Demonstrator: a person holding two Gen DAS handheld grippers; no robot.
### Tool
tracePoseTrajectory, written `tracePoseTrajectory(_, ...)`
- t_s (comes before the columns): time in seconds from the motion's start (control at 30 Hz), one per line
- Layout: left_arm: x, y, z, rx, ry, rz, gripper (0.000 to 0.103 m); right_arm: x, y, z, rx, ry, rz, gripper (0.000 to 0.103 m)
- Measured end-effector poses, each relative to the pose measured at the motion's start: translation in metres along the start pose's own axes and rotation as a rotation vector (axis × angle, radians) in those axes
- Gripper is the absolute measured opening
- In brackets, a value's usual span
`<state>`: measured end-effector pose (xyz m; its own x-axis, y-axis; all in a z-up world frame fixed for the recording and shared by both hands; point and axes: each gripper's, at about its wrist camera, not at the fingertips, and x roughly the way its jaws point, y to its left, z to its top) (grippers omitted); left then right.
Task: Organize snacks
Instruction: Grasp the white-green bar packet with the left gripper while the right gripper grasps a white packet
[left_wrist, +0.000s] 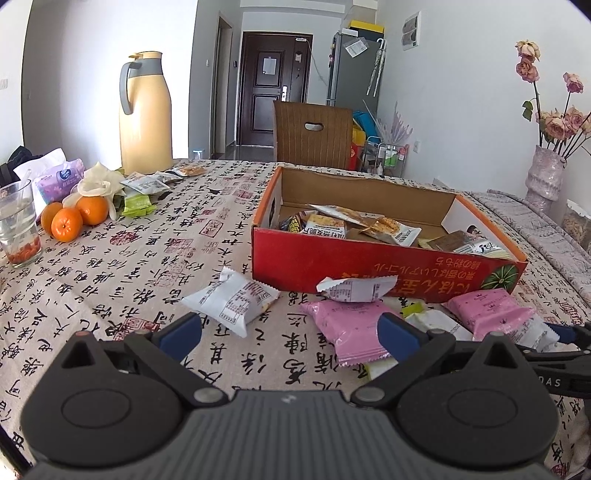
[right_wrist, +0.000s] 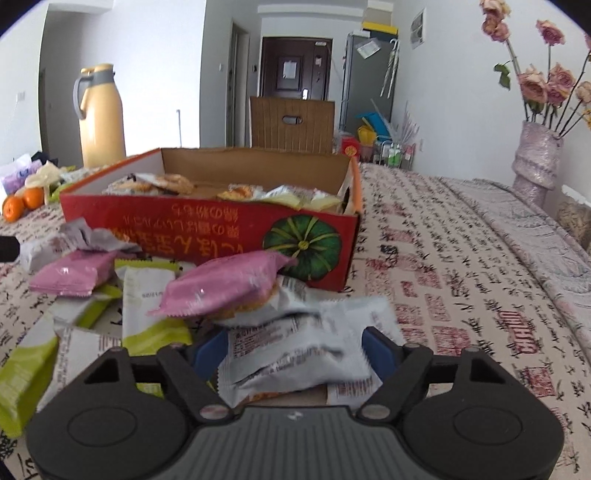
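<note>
The right gripper (right_wrist: 293, 354) is low over the heap of snack packets, its blue pads (right_wrist: 376, 354) set on either side of a crinkled grey-white packet (right_wrist: 295, 354); the packet fills the gap and its edges reach the pads, but motion blur hides whether they press on it. On the far end of that packet rests a pink packet (right_wrist: 221, 284), puffed like a pillow, with a biscuit edge showing under it, and to the left lie lime-green and white packets (right_wrist: 147, 295) and another pink one (right_wrist: 74, 273), overlapping in a loose pile on the bench (right_wrist: 461, 277). The left gripper (left_wrist: 291, 332) hangs wide open and holds nothing, bare cloth between its pads; a white packet (left_wrist: 232, 299) printed with small text lies just ahead of its left pad, and a pink packet (left_wrist: 347, 328) sits beside its right pad. Just beyond the pile stands the red cardboard box (left_wrist: 369, 269), shallow and open-topped, with a green pumpkin printed on its front; inside lie several flat snack packets (left_wrist: 369, 225) spread over the brown floor, mostly toward the near side. The bench wears a beige cloth printed with black and red calligraphy. Far left are three oranges (left_wrist: 70, 218), a glass (left_wrist: 18, 229), a tissue pack (left_wrist: 59, 181) and a tall yellow thermos jug (left_wrist: 146, 114); a wooden chair back (left_wrist: 314, 133) rises behind the box, and a vase of dried roses (left_wrist: 546, 173) stands at right.
</note>
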<state>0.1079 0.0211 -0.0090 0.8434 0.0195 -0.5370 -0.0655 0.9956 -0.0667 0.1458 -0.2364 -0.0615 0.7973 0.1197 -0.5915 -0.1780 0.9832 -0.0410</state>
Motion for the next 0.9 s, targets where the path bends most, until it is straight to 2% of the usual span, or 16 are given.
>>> tracePoseTrajectory(0.1, 0.001, -0.001, -0.001, 0.002, 0.005, -0.004, 0.103, -0.001, 0.004, -0.002, -0.023, -0.003, 0.001, 0.073)
tracePoseTrajectory(0.17, 0.002, -0.003, -0.001, 0.005, 0.010, -0.008, 0.103, -0.003, 0.005, -0.003, -0.035, -0.011, 0.002, 0.066)
tracePoseTrajectory(0.23, 0.003, -0.004, -0.002, 0.010, 0.016, -0.011, 0.103, -0.005, 0.008, -0.004, -0.049, -0.022, -0.002, 0.052)
tracePoseTrajectory(0.27, 0.003, -0.005, -0.003, 0.012, 0.020, -0.012, 0.103, -0.006, 0.009, -0.005, -0.056, -0.026, -0.006, 0.040)
tracePoseTrajectory(0.33, 0.004, -0.006, -0.004, 0.015, 0.024, -0.013, 0.103, -0.009, 0.010, -0.007, -0.069, -0.037, -0.018, 0.029)
tracePoseTrajectory(0.57, 0.004, -0.010, -0.005, 0.025, 0.037, -0.017, 0.103, -0.023, 0.002, -0.008, -0.001, -0.081, -0.010, 0.018)
tracePoseTrajectory(0.9, 0.007, -0.029, -0.013, 0.065, 0.089, -0.043, 0.103, -0.052, -0.013, -0.005, 0.102, -0.175, 0.001, 0.017)
